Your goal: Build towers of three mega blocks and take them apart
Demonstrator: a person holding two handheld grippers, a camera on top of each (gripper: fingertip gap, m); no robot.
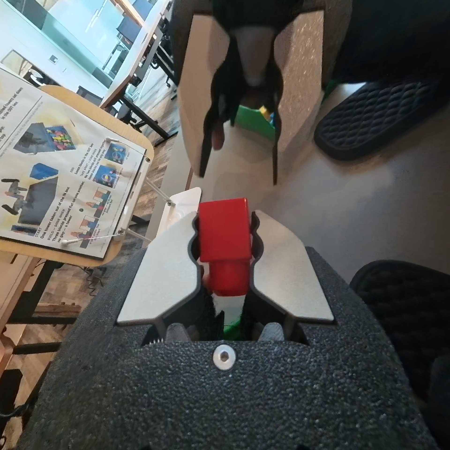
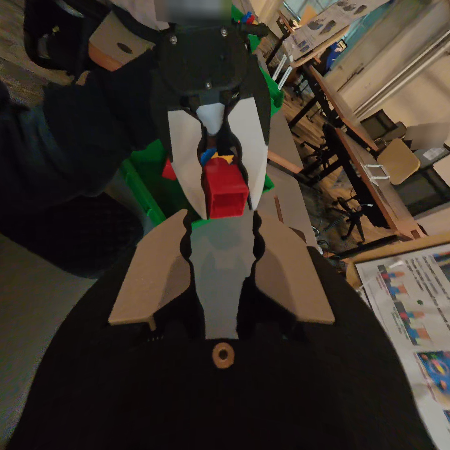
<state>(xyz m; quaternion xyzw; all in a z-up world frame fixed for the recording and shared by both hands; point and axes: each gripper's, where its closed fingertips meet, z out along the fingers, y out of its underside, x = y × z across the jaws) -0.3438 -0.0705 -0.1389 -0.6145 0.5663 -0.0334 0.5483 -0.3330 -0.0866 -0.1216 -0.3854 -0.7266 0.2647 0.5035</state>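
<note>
Taking the red block (image 1: 224,231) as the landmark: it sits clamped between the jaws of the left gripper (image 1: 225,219), gripped by its two side walls, with its round stud pointing back toward that gripper's body and its hollow underside facing forward and out. In the right wrist view the same red block (image 2: 225,192) shows that open square mouth aimed straight at the right gripper (image 2: 220,224), whose jaws stand spread wide with nothing between them. The two grippers face each other almost nose to nose, tips near but apart, so the block's long axis runs along the line joining them. That line is what the next move seems to turn on: the right gripper is the free one and lies directly ahead of the block's hollow end, so I judge it would fetch a second block and bring it stud-first along this same axis. Beyond the red block and beneath the left gripper lies the green bin (image 2: 138,180), with loose coloured blocks partly visible in it. Off to the side of the block stands an instruction sheet (image 1: 65,175) on a wooden stand.
</note>
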